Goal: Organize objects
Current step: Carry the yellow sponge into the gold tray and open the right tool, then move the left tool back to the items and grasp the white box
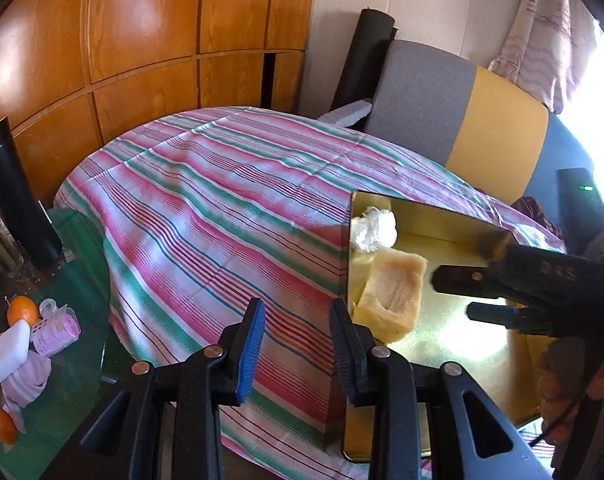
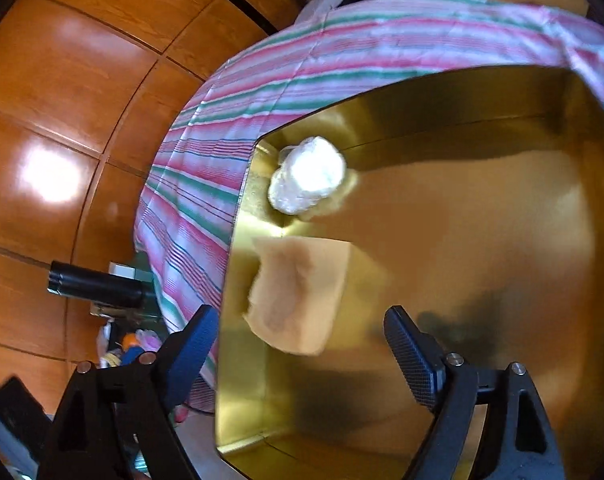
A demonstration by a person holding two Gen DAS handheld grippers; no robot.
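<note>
An open gold tin box (image 1: 434, 210) rests on the striped tablecloth (image 1: 221, 216). Inside it, a white fluffy wad (image 1: 372, 228) lies in the far left corner, and a tan sponge block (image 1: 394, 296) leans against the left wall. My right gripper (image 1: 452, 296) hovers inside the box, open, just right of the sponge. In the right wrist view the gripper (image 2: 302, 344) spreads wide above the sponge (image 2: 297, 292), which is blurred and clear of both pads; the wad (image 2: 308, 176) sits beyond it. My left gripper (image 1: 297, 328) is drawn in to a narrow empty gap beside the box's left wall.
A green glass side table (image 1: 77, 264) at the left carries oranges (image 1: 21, 310), a white soap bar (image 1: 7, 352), a pink roll (image 1: 59, 328) and a black cylinder (image 1: 13, 200). A grey and yellow chair (image 1: 454, 108) stands behind the table. Wooden cabinets (image 1: 141, 40) fill the back.
</note>
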